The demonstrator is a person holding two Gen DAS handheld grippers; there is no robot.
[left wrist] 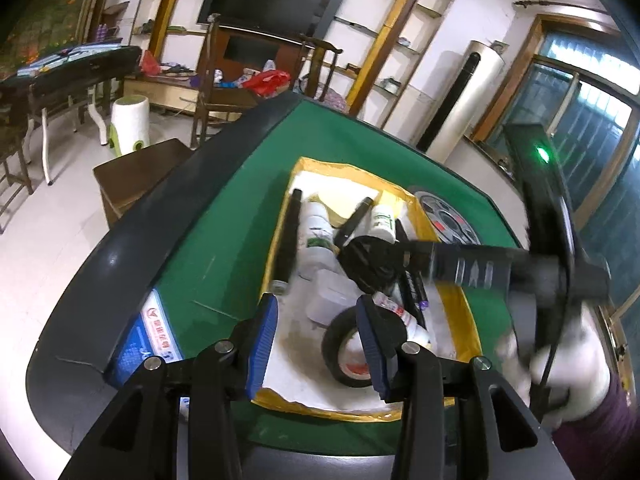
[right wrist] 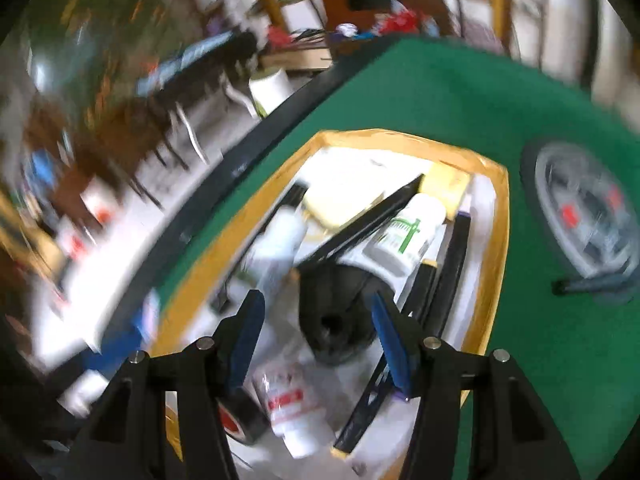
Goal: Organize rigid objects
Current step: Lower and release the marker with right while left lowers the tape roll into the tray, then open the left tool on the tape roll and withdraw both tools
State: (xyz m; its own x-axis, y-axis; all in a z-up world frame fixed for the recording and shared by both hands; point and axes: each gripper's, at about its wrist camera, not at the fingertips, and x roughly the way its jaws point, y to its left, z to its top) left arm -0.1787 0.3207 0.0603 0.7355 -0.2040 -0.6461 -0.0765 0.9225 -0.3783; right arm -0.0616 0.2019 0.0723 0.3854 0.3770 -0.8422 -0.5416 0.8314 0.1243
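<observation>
Between the right hand-held gripper's [right wrist: 318,344] parted fingers lies a black object [right wrist: 336,320].

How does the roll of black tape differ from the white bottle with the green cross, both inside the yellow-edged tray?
The roll of black tape is a dark ring with an open core; the white bottle with the green cross is a solid white cylinder. The tape lies at the tray's near end, right at the left gripper's fingers; the bottle lies at the far end among black pens. Both rest inside the yellow-edged tray.
</observation>
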